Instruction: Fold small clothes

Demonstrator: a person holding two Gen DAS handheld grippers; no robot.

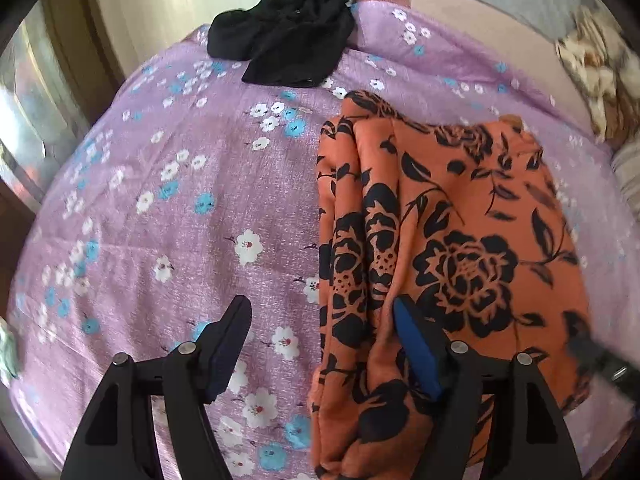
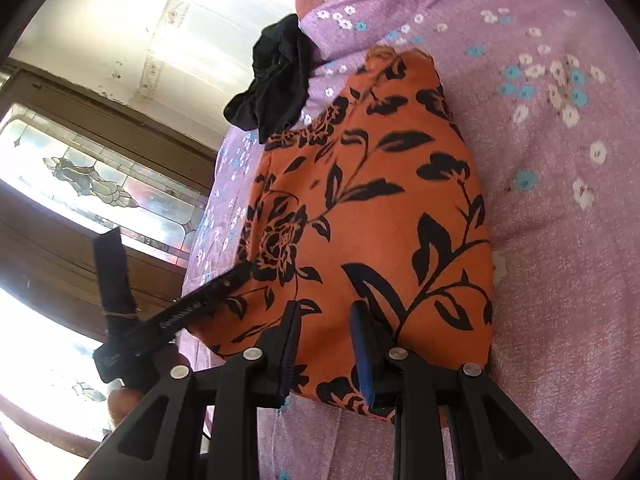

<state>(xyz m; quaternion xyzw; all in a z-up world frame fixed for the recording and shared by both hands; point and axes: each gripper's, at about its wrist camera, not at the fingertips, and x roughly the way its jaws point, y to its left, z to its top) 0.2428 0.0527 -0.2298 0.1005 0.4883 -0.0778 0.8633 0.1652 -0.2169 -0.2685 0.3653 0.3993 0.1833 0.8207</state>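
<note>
An orange garment with black flower print (image 1: 448, 240) lies folded on a purple flowered bedsheet (image 1: 180, 208). It also shows in the right wrist view (image 2: 360, 208). My left gripper (image 1: 320, 320) is open above the garment's near left edge, its right finger (image 1: 416, 344) over the cloth and its left finger over the sheet. My right gripper (image 2: 326, 320) is open just above the garment's near end, holding nothing. The left gripper's finger (image 2: 208, 296) shows at the garment's left edge.
A crumpled black garment (image 1: 284, 44) lies at the far side of the bed, also in the right wrist view (image 2: 276, 80). A patterned pillow (image 1: 596, 68) sits at the far right. A wooden window with stained glass (image 2: 92, 184) stands left of the bed.
</note>
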